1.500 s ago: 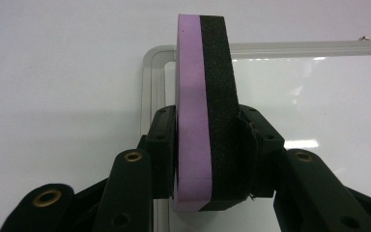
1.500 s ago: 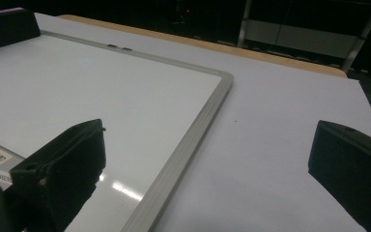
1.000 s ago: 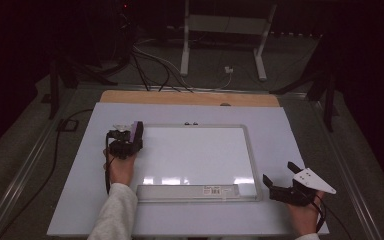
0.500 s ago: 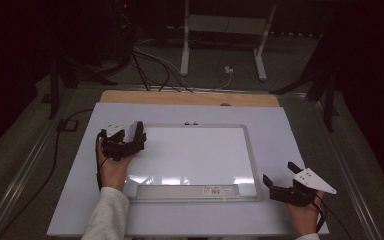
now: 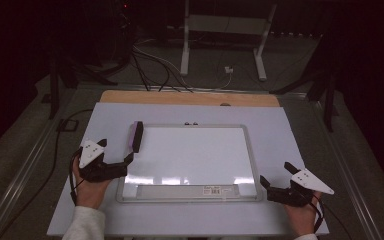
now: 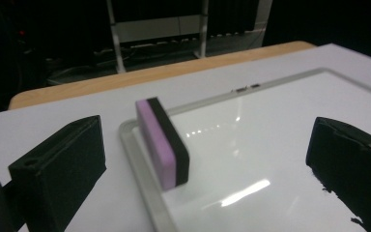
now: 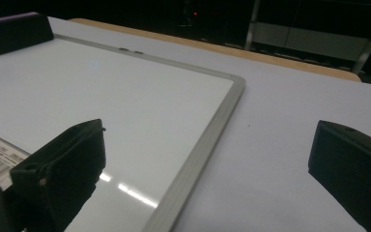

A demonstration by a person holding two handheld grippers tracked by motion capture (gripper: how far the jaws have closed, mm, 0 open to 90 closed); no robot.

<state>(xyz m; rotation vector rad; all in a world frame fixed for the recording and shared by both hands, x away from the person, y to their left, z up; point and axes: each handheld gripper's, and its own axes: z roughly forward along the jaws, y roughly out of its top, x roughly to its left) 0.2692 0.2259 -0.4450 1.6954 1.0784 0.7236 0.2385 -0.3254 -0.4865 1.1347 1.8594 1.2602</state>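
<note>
Two grippers are in play: the left gripper (image 5: pixel 111 162), whose jaws have just been opening, stands spread wide with nothing between the pads, and the right gripper (image 5: pixel 275 182) rests spread at the whiteboard's near right corner. One white table (image 5: pixel 290 135) with a wooden far edge sits in a dark room, with cables and a metal stand on the floor behind. One whiteboard (image 5: pixel 195 155) lies flat on it. One eraser (image 5: pixel 136 136), purple and black, stands on edge at the whiteboard's left rim, just ahead of the left gripper, untouched.
</note>
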